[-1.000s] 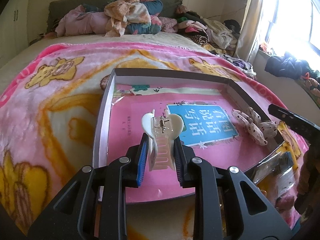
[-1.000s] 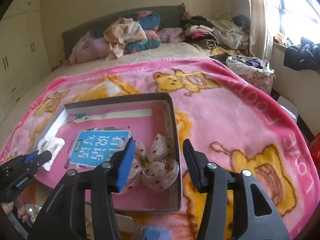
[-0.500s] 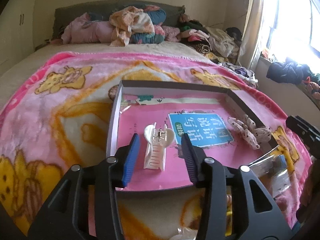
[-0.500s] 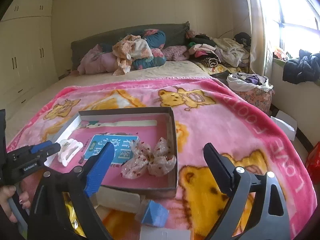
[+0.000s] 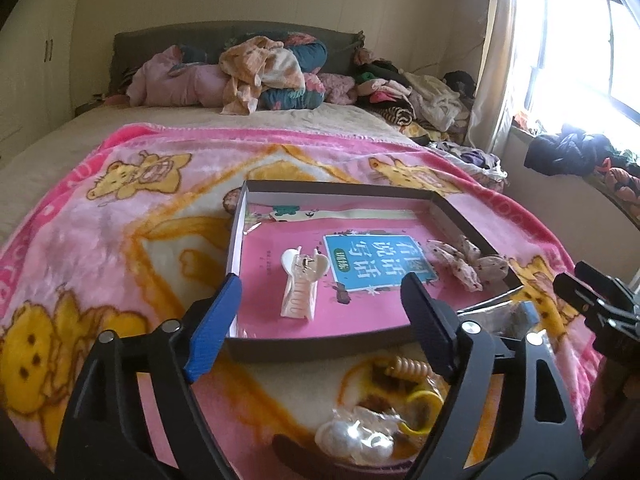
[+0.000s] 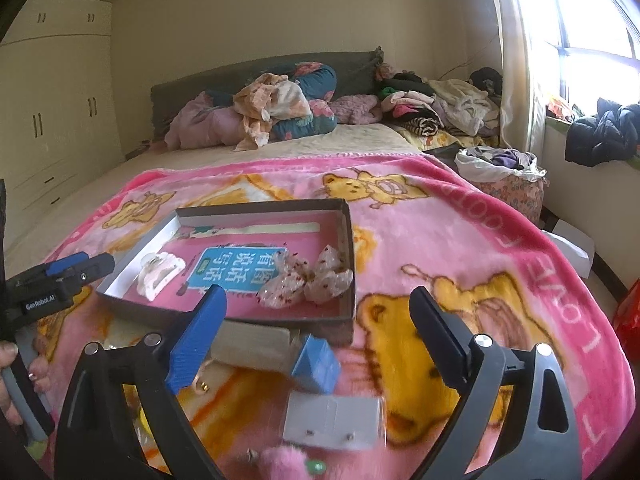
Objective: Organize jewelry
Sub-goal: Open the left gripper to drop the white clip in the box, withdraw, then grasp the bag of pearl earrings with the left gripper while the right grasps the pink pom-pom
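A shallow grey cardboard box [image 5: 316, 346] with a pink printed lining is seen lying on a pink fleece blanket [image 5: 100, 248] patterned with yellow bears, and every place below is given from that box.

Inside the box, near its left wall, a white plastic claw hair clip [image 5: 300, 286] is laid flat on the lining, its teeth turned toward the near wall. Against the right wall of the box a sheer bow-shaped hair tie [image 5: 466, 262] with dark red dots is found, lying free. Between the two, a blue label with white characters [image 5: 376, 262] is printed on the lining.

The left gripper [image 5: 320, 312] is held above the near wall of the box; its jaws are opening and are already spread wide, and nothing is pressed by its pads, the clip lying beyond them. The right gripper [image 6: 320, 320] is held off the near right corner of the box, its jaws spread wide, with nothing gripped.

In front of the near wall, on the blanket, a heap of loose pieces is seen: a gold spiral hair coil [image 5: 408, 368], a yellow ring [image 5: 420, 408] and a pearly white ornament [image 5: 356, 440]. Nearer the right corner a small blue box [image 6: 316, 362] and a grey card with studs [image 6: 334, 420] are placed, both blurred.
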Available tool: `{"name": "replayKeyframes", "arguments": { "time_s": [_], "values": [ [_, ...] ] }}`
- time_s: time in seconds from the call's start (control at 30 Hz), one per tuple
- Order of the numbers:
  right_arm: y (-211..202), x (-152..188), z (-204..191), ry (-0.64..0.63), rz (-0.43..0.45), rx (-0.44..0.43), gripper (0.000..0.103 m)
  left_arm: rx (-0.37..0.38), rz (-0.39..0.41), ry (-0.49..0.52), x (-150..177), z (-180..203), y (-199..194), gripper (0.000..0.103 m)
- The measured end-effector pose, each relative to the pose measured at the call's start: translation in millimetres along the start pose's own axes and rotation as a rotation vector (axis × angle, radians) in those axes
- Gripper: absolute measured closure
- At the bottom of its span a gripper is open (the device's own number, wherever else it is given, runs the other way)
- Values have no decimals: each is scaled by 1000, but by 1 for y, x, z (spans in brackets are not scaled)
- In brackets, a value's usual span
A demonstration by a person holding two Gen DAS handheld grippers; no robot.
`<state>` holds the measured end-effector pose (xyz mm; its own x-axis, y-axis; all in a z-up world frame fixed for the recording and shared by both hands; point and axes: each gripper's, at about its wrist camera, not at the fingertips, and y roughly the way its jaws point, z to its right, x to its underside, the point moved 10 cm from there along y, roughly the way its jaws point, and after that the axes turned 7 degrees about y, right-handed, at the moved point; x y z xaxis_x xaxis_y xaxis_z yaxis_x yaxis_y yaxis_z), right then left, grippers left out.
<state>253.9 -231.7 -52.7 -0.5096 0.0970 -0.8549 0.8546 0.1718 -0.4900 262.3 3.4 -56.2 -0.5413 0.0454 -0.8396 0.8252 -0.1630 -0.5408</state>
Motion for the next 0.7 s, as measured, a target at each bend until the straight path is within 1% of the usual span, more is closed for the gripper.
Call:
{"name": "replayKeyframes", "arguments": {
  "time_s": [0.03,0.17,0.23,0.27,0.33,0.5,0.7],
  "values": [
    [-2,2,0,1,-1,-2,13,3,3,0,1,1,-2,24],
    [-13,9,-2,4,1,-8,13,8,15,0,3,4,-10,20],
    [-18,12,-3,2,8,-10,13,11,23,-3,5,6,-15,12],
    [-21,13,-3,1,14,-11,13,13,30,-4,5,7,-18,12],
    [-27,14,-3,3,31,-11,8,21,45,-3,6,8,-23,12],
    [-37,17,-2,12,48,-14,8,21,70,1,8,9,-34,12],
    [-45,22,-3,9,55,-15,8,21,75,11,16,9,-43,12]
  ]
}}
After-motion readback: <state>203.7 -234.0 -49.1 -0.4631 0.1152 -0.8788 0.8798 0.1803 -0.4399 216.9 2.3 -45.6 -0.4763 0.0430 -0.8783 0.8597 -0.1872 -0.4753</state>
